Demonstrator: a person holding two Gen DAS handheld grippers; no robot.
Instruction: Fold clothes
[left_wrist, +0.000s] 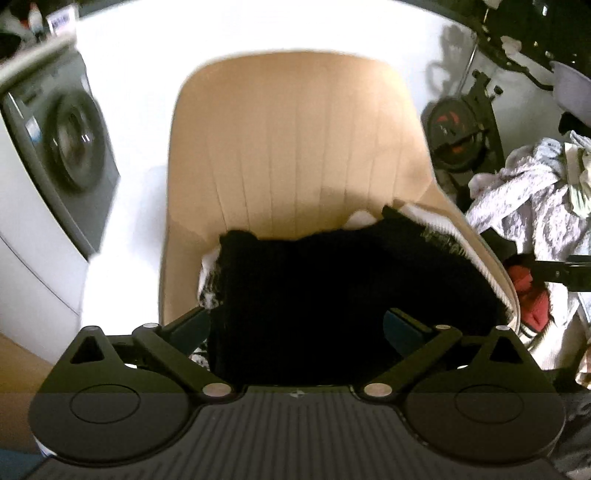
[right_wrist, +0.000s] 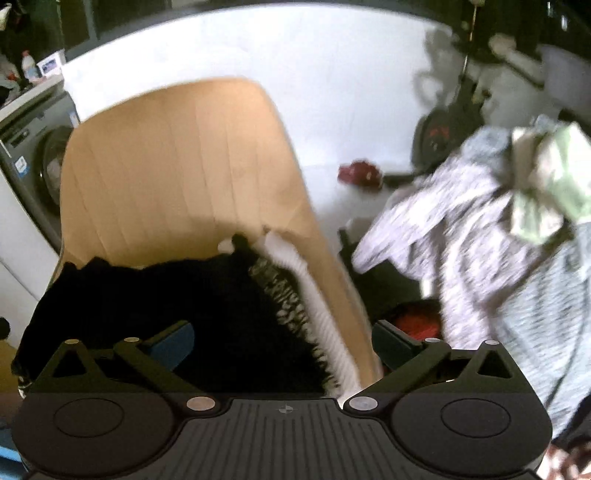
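Chair (left_wrist: 295, 147), black garment (left_wrist: 351, 288), laundry pile (right_wrist: 498, 266)

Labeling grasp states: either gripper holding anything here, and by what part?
Nothing held. Left gripper and right gripper are both open, hovering over the black garment on the tan chair.

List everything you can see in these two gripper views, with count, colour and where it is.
chair: one, tan, centre, against the white wall
black garment: one, black, on the chair seat
white knit garment: one, white, under the black one, at the seat's right edge
patterned clothes pile: one heap, white-grey with pale green, right of the chair
red item: one, red, on the floor behind the pile
washing machine: one, grey, left
left gripper: one, black, open over the black garment
right gripper: one, black, open
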